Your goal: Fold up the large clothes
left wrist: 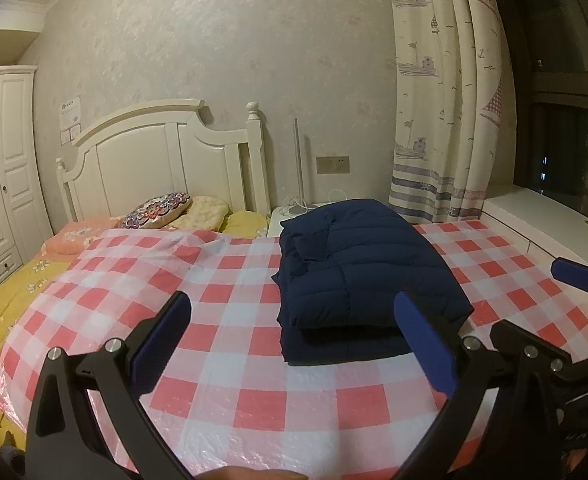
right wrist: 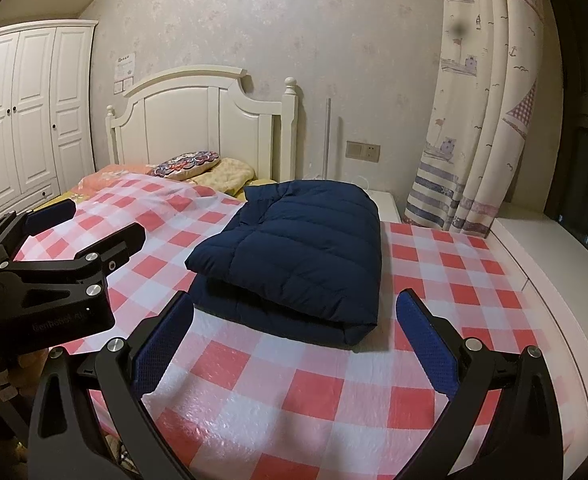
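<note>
The left gripper (left wrist: 294, 336) and right gripper (right wrist: 294, 334) sit nearest the lenses, each with its blue-padded jaws spread wide and nothing between them; both hang above the near part of the bed, clear of the garment. Beneath them lies the red-and-white checked sheet (left wrist: 253, 392), a glossy plastic-looking cover, spread over the bed. On it, towards the far right side, rests the navy puffer jacket (right wrist: 306, 256), already folded into a thick rectangular bundle with one layer doubled over another.

By its look the jacket is light, soft and springy: quilted padding that compresses under the pads and tends to puff back open. Its shell seems smooth, so it may slide on the slick sheet or slip from a shallow pinch. A sound hold would take the stacked layers together at the near folded edge (right wrist: 277, 312), biting deep. At the head of the bed lies a patterned pillow (left wrist: 157, 210)
</note>
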Demonstrator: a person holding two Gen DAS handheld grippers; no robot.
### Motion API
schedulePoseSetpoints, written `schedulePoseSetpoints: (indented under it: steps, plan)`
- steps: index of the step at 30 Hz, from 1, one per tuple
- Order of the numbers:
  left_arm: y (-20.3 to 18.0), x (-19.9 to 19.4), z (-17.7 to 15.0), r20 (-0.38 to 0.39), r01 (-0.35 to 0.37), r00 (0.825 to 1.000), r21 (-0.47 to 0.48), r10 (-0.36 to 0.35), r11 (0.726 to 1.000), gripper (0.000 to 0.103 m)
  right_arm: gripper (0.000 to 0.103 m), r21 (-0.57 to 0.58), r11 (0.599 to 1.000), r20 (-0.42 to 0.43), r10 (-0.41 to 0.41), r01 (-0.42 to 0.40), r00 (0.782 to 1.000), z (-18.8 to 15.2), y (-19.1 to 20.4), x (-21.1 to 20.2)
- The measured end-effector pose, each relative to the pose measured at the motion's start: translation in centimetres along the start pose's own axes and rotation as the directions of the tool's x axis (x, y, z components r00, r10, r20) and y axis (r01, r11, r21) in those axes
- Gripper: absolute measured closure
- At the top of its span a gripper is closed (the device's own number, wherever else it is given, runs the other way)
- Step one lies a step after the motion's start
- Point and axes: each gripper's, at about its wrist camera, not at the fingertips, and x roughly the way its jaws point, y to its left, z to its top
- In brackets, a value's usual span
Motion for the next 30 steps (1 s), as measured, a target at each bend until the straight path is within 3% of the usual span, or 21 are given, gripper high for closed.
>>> schedulePoseSetpoints:
  steps: [24,27,30]
  plan:
    - [-0.6,0.4,-0.7,0.012,0.008,1.0,0.033,-0.008,0.999,0.002,0.005,0.014,1.0,-0.013,-0.001,0.001,1.0,-0.9,-0.1,0.3]
    - [0.9,2.8,-0.7,-0.053,0.047,0.997,0.012,-0.047,0.999,0.002,0.005,0.03,1.0,-0.036,0.002,-0.001,0.999,-1.5,-0.5,1.4]
    - [4.6,6.0,-0.3,-0.122,0.031,0.992,-0.037,-0.035,0.999,0.002,0.005,0.058,0.998,-0.072,0.003,0.001,0.997,-2.0,-1.7,3.0]
